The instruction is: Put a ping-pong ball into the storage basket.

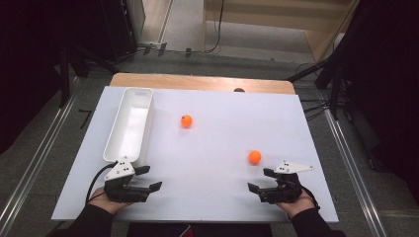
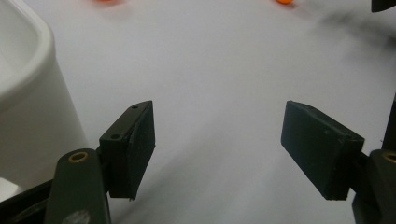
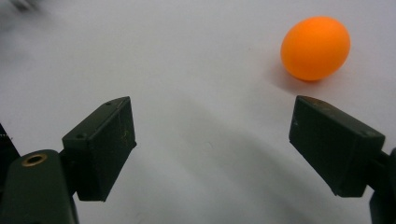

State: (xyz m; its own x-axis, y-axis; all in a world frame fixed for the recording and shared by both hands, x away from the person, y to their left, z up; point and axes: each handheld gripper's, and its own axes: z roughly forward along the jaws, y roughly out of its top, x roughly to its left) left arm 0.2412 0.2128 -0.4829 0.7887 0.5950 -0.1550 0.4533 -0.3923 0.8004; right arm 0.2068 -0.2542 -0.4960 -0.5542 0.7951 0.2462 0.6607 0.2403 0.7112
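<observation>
Two orange balls lie on the white table sheet (image 1: 207,177): one (image 1: 186,121) near the middle, just right of the white tray (image 1: 112,138), the other (image 1: 254,157) at the right. My left gripper (image 1: 150,177) rests low at the front left by the tray's near end, open, with nothing between its fingers (image 2: 133,149). My right gripper (image 1: 258,179) sits at the front right, open and empty. In the right gripper view the nearer ball (image 3: 316,47) lies just beyond the right fingertip (image 3: 334,140), apart from it.
The long white tray (image 2: 28,93) stands empty along the left side, close to my left gripper's left finger. A wooden table edge (image 1: 197,81) shows behind the sheet. Dark stands and cables (image 1: 321,106) surround the table.
</observation>
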